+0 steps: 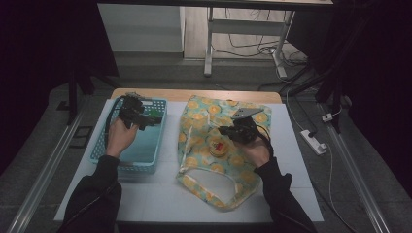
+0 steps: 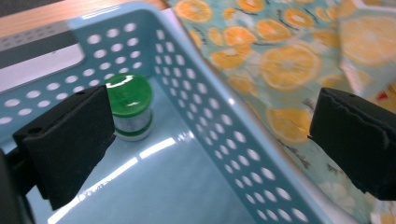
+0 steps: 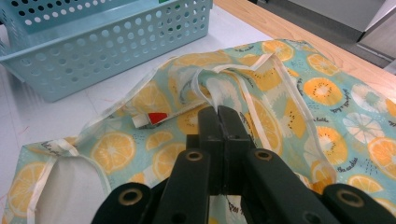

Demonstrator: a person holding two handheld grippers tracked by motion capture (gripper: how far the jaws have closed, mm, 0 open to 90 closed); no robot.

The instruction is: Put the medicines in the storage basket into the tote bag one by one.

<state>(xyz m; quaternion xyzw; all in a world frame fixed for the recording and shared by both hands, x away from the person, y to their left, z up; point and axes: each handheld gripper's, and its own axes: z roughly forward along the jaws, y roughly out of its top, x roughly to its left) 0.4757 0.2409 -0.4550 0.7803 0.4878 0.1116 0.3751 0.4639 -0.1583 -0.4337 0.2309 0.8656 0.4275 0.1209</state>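
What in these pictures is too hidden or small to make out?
- Jar: left tongs' pad hides one side, left gripper view.
- Jar label: too small to read.
- Round thing on bag: too small, high view.
- Bag's inside: cloth covers it.
- Right tongs: shut on bag cloth.

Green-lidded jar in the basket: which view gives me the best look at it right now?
The left gripper view. There the green-lidded jar stands upright in a corner of the blue basket, close and sharp, partly hidden by one of the fingers. The high view shows just a small green patch. The right gripper view catches a green sliver above the basket's rim.
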